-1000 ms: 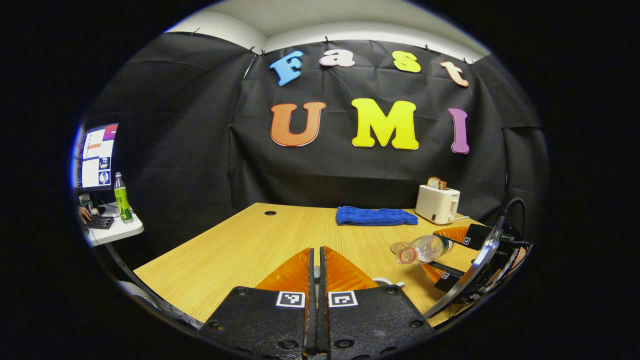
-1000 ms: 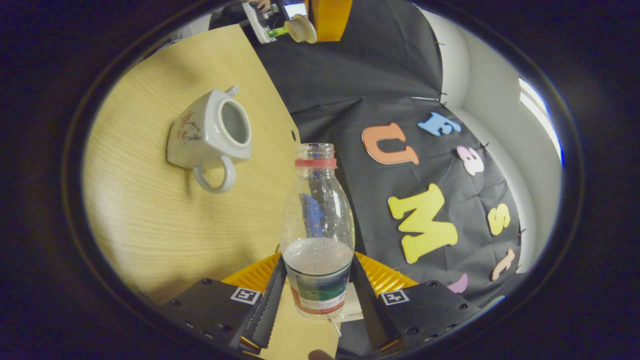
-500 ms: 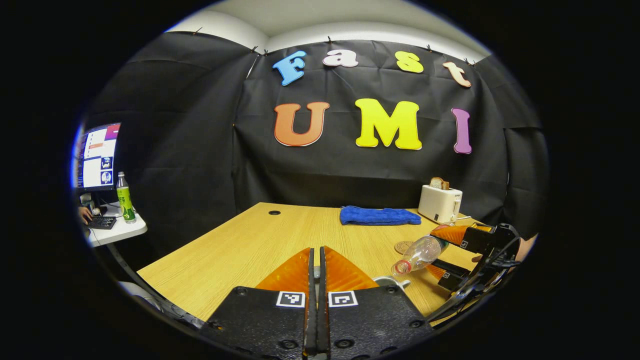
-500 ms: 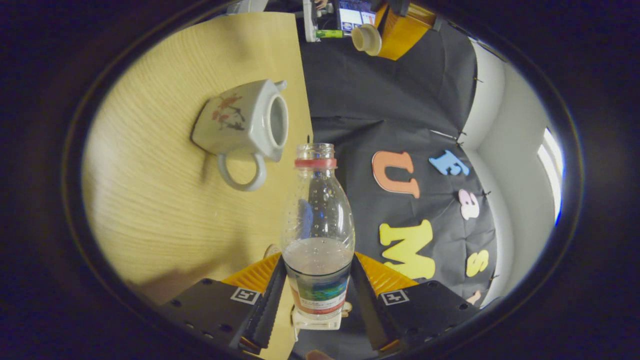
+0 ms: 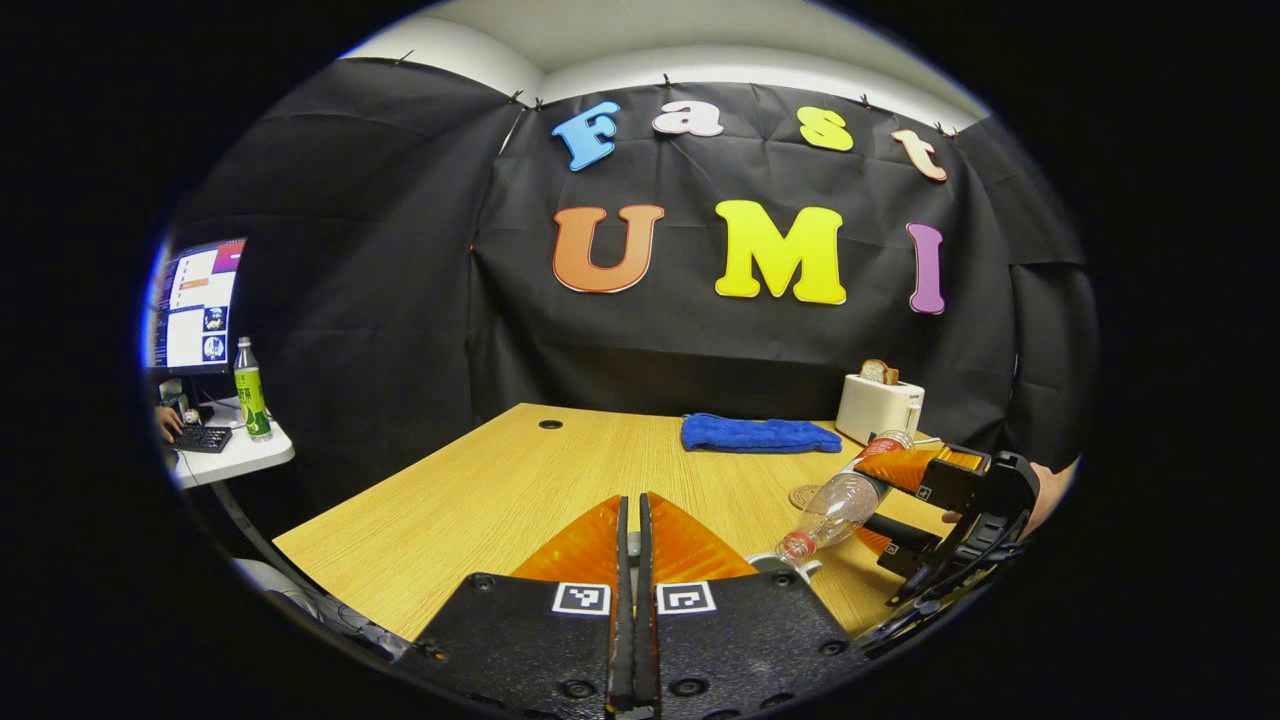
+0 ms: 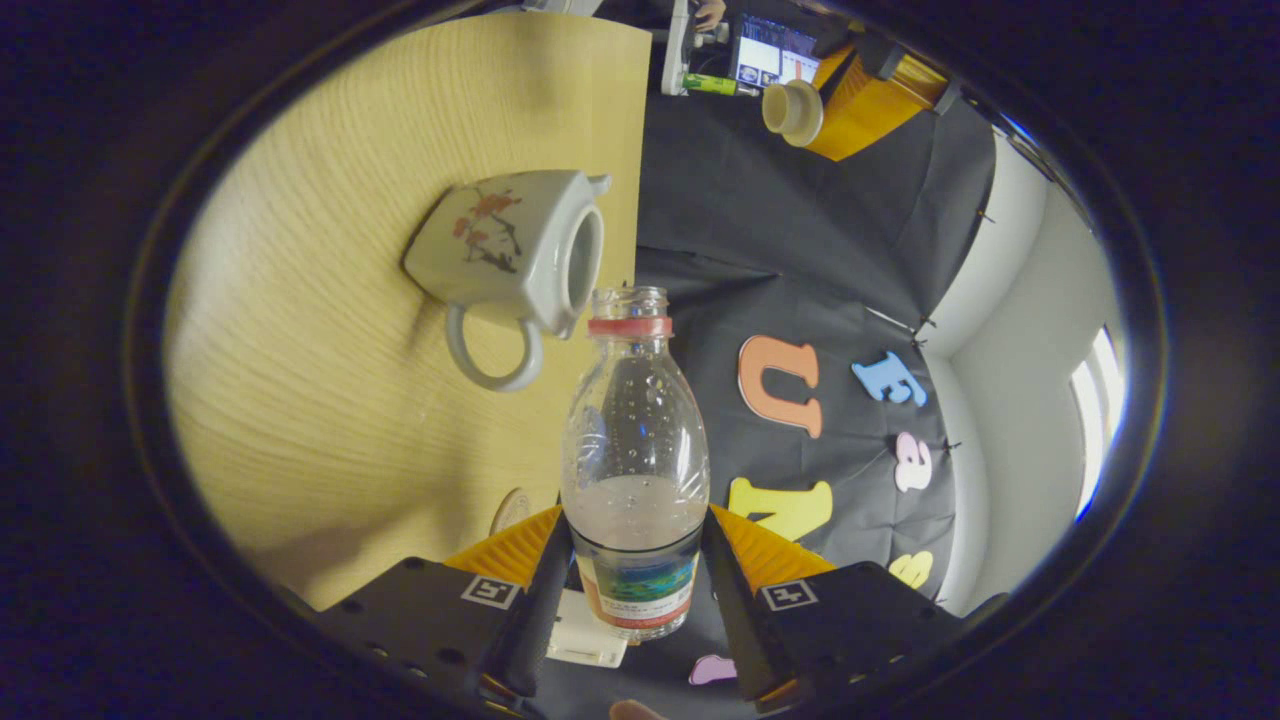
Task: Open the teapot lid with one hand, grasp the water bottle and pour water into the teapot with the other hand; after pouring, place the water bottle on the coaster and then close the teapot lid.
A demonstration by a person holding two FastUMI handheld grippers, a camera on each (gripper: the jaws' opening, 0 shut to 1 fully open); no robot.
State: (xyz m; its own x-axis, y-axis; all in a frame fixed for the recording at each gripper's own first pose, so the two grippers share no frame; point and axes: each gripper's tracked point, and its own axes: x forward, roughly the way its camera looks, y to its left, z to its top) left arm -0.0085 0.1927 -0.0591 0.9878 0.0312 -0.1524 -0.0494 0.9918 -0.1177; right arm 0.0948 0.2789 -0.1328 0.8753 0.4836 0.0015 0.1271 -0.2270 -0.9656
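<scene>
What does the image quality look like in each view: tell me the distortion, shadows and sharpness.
Left gripper view: strong fisheye bending of the table; evenly lit and sharp. Right gripper view: rolled sideways, the teapot casts a soft shadow on the table; the water bottle is sharp, with droplets inside; window glare at the right edge.

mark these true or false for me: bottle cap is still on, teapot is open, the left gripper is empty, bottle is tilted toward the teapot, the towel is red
1. The water bottle still has its cap on. False: its mouth is open, with just a red ring at the neck.
2. The teapot has no lid on it. True.
3. The left gripper holds nothing. False: the right gripper view shows the teapot lid at its fingers, raised off the table.
4. The right gripper holds the bottle tilted, neck down toward the teapot. True.
5. The towel at the back of the table is red. False: it is blue.
</scene>
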